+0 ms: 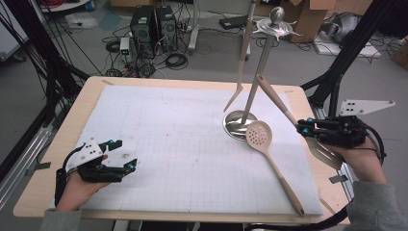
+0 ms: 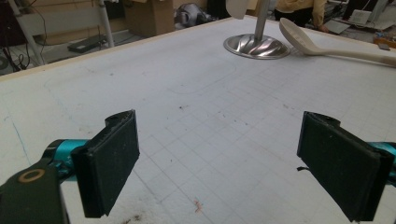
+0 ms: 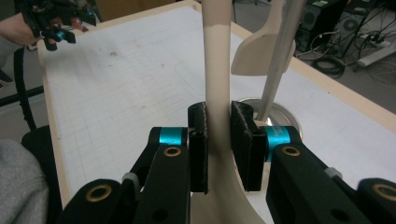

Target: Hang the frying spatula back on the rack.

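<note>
From the high view, the right gripper (image 1: 302, 129) sits at the table's right edge, its jaws pinching a beige slotted turner (image 1: 287, 115) by the handle. The turner's long axis slants up and away to the left, the handle end near the steel stand (image 1: 255, 91), while its slotted blade (image 1: 325, 153) hangs below the hand, partly covered by the gripper. A skimmer (image 1: 260, 135) lies flat on the white mat (image 1: 168, 144), bowl just beside the stand's base, handle running toward the table's near right corner. Another beige utensil (image 1: 243, 57) hangs from the stand's top. The left gripper (image 1: 122, 155) rests at the near left, jaws spread with nothing between.

The left gripper view shows its two pads (image 2: 112, 163) wide apart over bare mat; the stand's base (image 2: 256, 45) and the skimmer's bowl (image 2: 299, 36) lie far off, the stand's top cut off.

The right gripper view shows the pads (image 3: 198, 144) pressed on the turner's handle (image 3: 218, 70), which runs straight up out of frame; its blade is cut off below.
</note>
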`<act>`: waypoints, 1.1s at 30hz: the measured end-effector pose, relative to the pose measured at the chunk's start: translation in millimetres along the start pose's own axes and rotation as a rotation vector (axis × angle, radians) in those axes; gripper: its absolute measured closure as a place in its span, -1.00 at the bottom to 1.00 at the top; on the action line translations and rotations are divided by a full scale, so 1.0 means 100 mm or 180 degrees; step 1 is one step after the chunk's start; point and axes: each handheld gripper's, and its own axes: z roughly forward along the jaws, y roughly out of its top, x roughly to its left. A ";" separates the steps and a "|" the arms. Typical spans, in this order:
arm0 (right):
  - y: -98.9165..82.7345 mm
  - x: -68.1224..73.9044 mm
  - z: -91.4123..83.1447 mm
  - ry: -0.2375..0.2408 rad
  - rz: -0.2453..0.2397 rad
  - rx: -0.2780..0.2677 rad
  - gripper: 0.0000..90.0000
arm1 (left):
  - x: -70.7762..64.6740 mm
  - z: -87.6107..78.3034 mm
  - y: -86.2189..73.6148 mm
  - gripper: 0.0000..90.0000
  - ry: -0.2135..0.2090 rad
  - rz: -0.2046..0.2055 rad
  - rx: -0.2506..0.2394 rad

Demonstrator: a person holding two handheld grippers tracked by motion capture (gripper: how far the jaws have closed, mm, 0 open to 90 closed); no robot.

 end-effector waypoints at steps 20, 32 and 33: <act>0.05 -0.25 -0.22 -0.0161 0.0168 -0.0266 0.73 | 0.03 -0.11 -0.07 -0.71 0.0071 -0.0053 0.0029; 0.06 -0.34 -0.39 -0.0267 0.0286 -0.0502 0.73 | 0.05 -0.18 -0.11 -0.71 0.0123 -0.0086 0.0038; 0.07 -0.34 -0.41 -0.0286 0.0274 -0.0506 0.73 | 0.05 -0.18 -0.11 -0.71 0.0122 -0.0084 0.0042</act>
